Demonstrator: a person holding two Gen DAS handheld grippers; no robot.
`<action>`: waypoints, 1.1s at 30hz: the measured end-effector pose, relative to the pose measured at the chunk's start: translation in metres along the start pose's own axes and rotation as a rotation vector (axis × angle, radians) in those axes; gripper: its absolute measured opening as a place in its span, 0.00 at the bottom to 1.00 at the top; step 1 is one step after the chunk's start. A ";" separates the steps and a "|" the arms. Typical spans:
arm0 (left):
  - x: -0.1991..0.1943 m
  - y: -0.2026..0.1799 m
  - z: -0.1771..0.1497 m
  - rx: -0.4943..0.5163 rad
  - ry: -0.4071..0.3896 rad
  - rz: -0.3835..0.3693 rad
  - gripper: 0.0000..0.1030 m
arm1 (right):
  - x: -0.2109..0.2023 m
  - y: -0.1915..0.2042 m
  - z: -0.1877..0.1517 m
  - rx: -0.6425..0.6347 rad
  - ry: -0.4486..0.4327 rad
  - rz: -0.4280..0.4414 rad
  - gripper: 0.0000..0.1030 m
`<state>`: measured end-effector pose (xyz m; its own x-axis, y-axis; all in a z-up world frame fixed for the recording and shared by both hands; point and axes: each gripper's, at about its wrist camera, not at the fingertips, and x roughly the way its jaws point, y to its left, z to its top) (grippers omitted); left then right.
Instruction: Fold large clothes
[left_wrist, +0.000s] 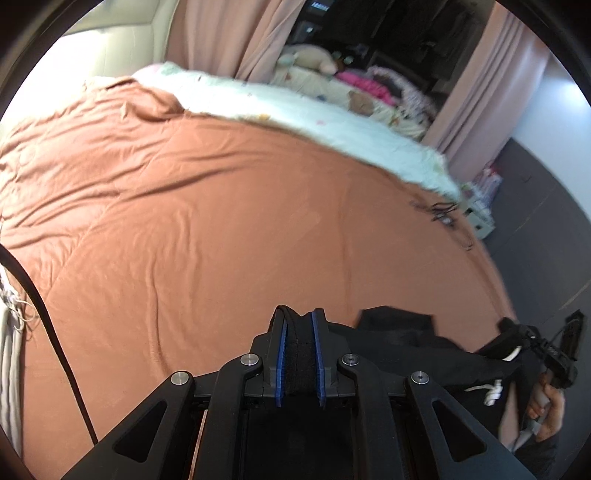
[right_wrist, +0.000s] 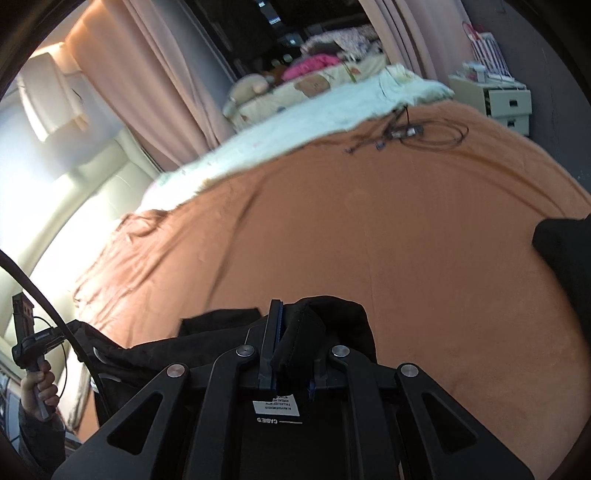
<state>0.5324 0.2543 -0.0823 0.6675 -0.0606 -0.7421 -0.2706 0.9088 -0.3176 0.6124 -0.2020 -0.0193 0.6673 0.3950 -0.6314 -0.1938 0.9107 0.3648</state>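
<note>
A black garment (left_wrist: 399, 343) with a white drawstring (left_wrist: 489, 393) hangs stretched between my two grippers, low over the near edge of an orange bed cover (left_wrist: 207, 206). My left gripper (left_wrist: 298, 322) is shut on a fold of the black cloth, which sits between its blue pads (left_wrist: 281, 350). In the right wrist view my right gripper (right_wrist: 295, 323) is shut on a thick black hem (right_wrist: 301, 332); a white label (right_wrist: 275, 404) shows just behind the pads. A hand (left_wrist: 550, 406) grips the right tool's handle, and a hand (right_wrist: 37, 387) holds the left one.
A white blanket (left_wrist: 332, 122) lies along the bed's far side, with soft toys and pink clothes (left_wrist: 365, 83) behind it. Loose cables (right_wrist: 406, 131) rest on the cover. A drawer unit (right_wrist: 502, 103) stands by the wall. Another black cloth (right_wrist: 565, 258) lies at the right.
</note>
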 end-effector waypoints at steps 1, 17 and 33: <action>0.011 0.002 -0.001 0.005 0.013 0.020 0.15 | 0.006 0.003 0.001 -0.003 0.013 -0.015 0.11; 0.066 0.027 -0.042 0.070 0.177 0.128 0.77 | 0.014 0.025 -0.008 -0.044 0.161 -0.147 0.89; 0.033 0.049 -0.144 0.039 0.301 0.122 0.57 | -0.039 0.024 -0.083 -0.095 0.306 -0.213 0.83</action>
<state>0.4413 0.2370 -0.2077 0.3955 -0.0645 -0.9162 -0.3054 0.9315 -0.1974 0.5223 -0.1857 -0.0430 0.4572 0.2003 -0.8665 -0.1491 0.9778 0.1473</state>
